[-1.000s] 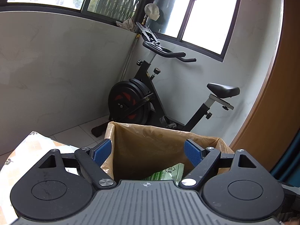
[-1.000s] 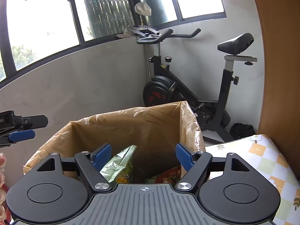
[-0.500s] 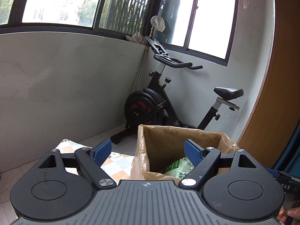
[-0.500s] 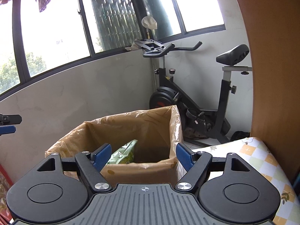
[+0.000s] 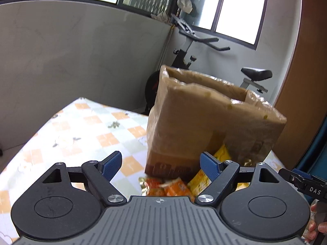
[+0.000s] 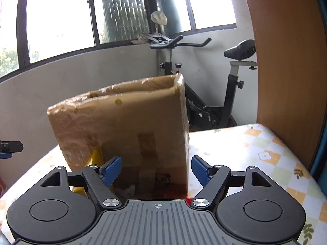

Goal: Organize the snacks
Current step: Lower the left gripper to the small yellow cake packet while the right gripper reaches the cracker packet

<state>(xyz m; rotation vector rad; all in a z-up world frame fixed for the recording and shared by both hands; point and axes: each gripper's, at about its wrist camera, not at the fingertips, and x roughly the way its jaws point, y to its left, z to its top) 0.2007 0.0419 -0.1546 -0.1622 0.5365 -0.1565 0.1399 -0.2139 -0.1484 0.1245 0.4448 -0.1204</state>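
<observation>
So the cardboard box (image 5: pixel 206 122) lined with a brown plastic bag stands upright on the checkered tablecloth (image 5: pixel 85 132), exercise bike (image 6: pixel 231 85) behind it by the wall. Snack packets sit right at the foot of the box: orange ones (image 5: pixel 167 186) and a yellow one (image 5: pixel 206 175) against its near side. Left gripper (image 5: pixel 161 164) is spread wide, nothing between the blue pads, just short of the box. Right gripper (image 6: pixel 156 170) has its jaws apart too, having just narrowed a little, gripping nothing, near the box's front face
</observation>
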